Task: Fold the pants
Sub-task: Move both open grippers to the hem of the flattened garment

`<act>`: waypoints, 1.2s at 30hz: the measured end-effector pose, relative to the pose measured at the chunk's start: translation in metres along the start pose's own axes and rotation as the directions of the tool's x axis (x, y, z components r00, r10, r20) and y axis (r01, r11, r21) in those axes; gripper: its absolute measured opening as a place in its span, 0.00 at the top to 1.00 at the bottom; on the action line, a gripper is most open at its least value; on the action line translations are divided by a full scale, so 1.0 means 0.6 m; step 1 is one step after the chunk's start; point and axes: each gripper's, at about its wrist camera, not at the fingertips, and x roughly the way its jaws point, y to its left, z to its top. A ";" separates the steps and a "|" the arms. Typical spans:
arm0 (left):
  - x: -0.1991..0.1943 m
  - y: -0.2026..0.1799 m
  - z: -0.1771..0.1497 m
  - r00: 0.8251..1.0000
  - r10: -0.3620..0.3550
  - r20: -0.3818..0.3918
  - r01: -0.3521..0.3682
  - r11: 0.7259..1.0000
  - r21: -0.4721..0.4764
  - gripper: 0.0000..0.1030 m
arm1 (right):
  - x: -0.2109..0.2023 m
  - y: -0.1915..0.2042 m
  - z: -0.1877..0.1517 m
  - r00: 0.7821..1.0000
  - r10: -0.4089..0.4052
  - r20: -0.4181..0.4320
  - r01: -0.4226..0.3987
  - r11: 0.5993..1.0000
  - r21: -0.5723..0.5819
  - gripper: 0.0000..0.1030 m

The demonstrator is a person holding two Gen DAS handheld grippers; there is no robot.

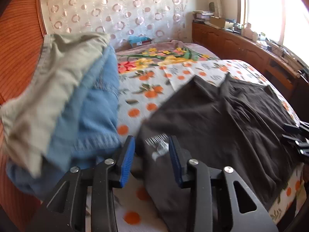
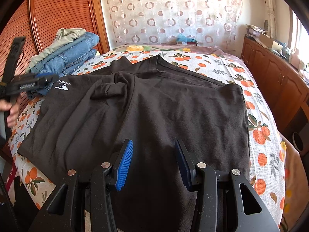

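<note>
A bed (image 2: 260, 116) wears an orange-fruit print sheet, with a floral blanket (image 1: 164, 56) at its far end. A stack of folded jeans (image 2: 71, 58) lies near the slatted wooden wardrobe (image 2: 58, 15). A circle-patterned curtain (image 2: 170, 13) hangs behind, and a cluttered wooden sideboard (image 2: 274, 73) runs under the window.

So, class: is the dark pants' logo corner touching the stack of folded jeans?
Cannot tell. In the right wrist view the left gripper covers the spot where the dark pants meet the stack of folded jeans.

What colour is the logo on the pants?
White, printed on the dark brown pants; the logo shows best in the right wrist view.
</note>
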 end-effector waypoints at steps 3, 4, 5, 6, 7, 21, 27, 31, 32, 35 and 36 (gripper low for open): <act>-0.019 -0.015 -0.022 0.999 -0.037 0.014 0.037 0.999 -0.003 0.53 | -0.002 -0.001 -0.001 1.000 0.000 0.001 0.000 1.000 0.000 0.55; -0.023 -0.020 -0.028 0.999 -0.049 0.016 0.050 0.999 -0.003 0.53 | -0.002 -0.001 -0.001 1.000 -0.001 0.001 0.001 1.000 0.000 0.55; -0.030 -0.028 -0.036 0.998 -0.066 0.019 0.066 0.998 -0.002 0.53 | -0.002 -0.002 -0.002 1.000 -0.001 0.001 0.001 1.000 0.001 0.55; -0.034 -0.034 -0.041 0.997 -0.074 0.022 0.074 0.997 -0.001 0.53 | -0.002 -0.002 -0.002 1.000 -0.002 0.001 0.002 1.000 0.002 0.55; -0.037 -0.039 -0.045 0.996 -0.083 0.024 0.083 0.997 -0.001 0.53 | -0.002 -0.002 -0.002 1.000 -0.003 0.001 0.003 1.000 0.003 0.55; -0.047 -0.097 -0.105 0.987 -0.162 -0.004 0.162 0.987 -0.018 0.53 | -0.014 -0.011 -0.003 1.000 -0.015 0.005 0.015 1.000 0.015 0.55; -0.040 -0.100 -0.121 0.987 -0.160 -0.022 0.159 0.987 -0.030 0.53 | -0.071 -0.025 -0.019 0.996 -0.073 0.042 0.073 0.997 0.001 0.55; -0.044 -0.099 -0.129 0.988 -0.151 -0.018 0.150 0.988 -0.029 0.53 | -0.110 -0.053 -0.049 0.993 -0.109 0.038 0.108 0.994 0.037 0.55; -0.046 -0.099 -0.131 0.989 -0.149 -0.017 0.148 0.988 -0.029 0.53 | -0.117 -0.060 -0.058 0.992 -0.124 0.032 0.122 0.992 0.043 0.55; -0.049 -0.101 -0.135 0.990 -0.140 -0.011 0.139 0.990 -0.023 0.53 | -0.134 -0.080 -0.088 0.986 -0.165 0.005 0.165 0.984 0.068 0.55; -0.049 -0.102 -0.136 0.991 -0.136 -0.008 0.136 0.990 -0.021 0.53 | -0.138 -0.086 -0.098 0.985 -0.172 -0.007 0.172 0.982 0.079 0.55</act>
